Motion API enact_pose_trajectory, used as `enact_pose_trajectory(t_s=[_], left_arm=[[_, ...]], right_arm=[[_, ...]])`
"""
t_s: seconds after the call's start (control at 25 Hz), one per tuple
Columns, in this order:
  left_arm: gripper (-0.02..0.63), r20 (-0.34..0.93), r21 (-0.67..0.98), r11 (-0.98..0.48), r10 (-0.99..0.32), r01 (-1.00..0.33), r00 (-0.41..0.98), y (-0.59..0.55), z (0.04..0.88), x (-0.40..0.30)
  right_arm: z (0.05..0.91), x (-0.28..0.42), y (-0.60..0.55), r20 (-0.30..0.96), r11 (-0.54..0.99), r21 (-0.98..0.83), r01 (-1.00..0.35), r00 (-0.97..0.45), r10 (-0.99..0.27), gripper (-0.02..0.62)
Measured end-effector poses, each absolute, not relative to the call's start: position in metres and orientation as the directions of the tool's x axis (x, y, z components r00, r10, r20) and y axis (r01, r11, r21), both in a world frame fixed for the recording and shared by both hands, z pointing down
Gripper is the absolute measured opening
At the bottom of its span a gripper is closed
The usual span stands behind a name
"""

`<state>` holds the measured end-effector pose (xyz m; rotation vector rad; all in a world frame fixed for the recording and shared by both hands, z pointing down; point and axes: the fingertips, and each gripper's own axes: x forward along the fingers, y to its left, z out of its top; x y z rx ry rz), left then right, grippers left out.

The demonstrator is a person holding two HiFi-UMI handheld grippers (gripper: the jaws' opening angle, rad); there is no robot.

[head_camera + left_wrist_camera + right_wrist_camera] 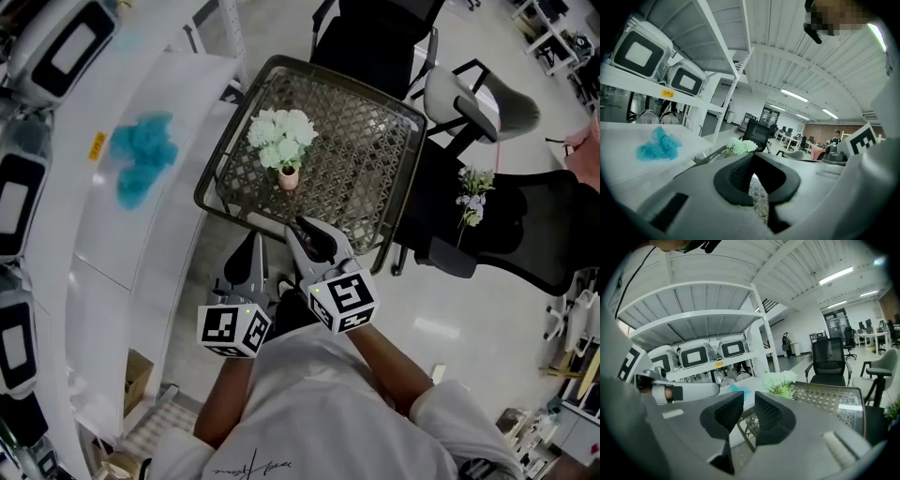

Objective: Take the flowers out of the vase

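Note:
White-green flowers [281,137] stand in a small pink vase [288,176] on a dark mesh table [217,173]. Both grippers hover side by side just short of the table's near edge, pointing at the vase. My left gripper [254,251] has its pads meeting at the tips, with nothing held. My right gripper [305,234] stands a little open and empty. The left gripper view shows the flowers [740,146] just beyond the closed left gripper [753,157]. In the right gripper view the flowers [780,380] rise right of the gap in the right gripper [749,397].
A loose flower sprig [473,197] lies on a black office chair [525,234] to the right. Two more chairs [375,37] stand behind the table. A white shelf unit [122,234] with a blue cloth-like lump [142,159] runs along the left.

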<state>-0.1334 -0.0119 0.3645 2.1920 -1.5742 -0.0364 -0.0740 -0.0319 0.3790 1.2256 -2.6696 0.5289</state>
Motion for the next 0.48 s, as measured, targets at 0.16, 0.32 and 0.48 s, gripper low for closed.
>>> enact_pose_trajectory(t_s=[0.16,0.32,0.48], left_arm=[[0.002,0.229,0.375,-0.251,-0.907,-0.892,0.352,-0.018,0.367,-0.131],[0.002,0.244,0.383,-0.236,-0.907,-0.893,0.344,-0.022,0.375,-0.132],[0.002,0.259,0.382,-0.229,-0.903,-0.895,0.341,-0.023,0.382,-0.133]], right_arm=[[0.391,-0.069,-0.043,0.302,0.586,-0.249,-0.771,-0.637,-0.71,0.086],[0.399,-0.067,-0.052,0.307,0.579,-0.254,-0.775,-0.632,-0.712,0.091],[0.406,-0.068,-0.058,0.312,0.579,-0.256,-0.774,-0.633,-0.708,0.095]])
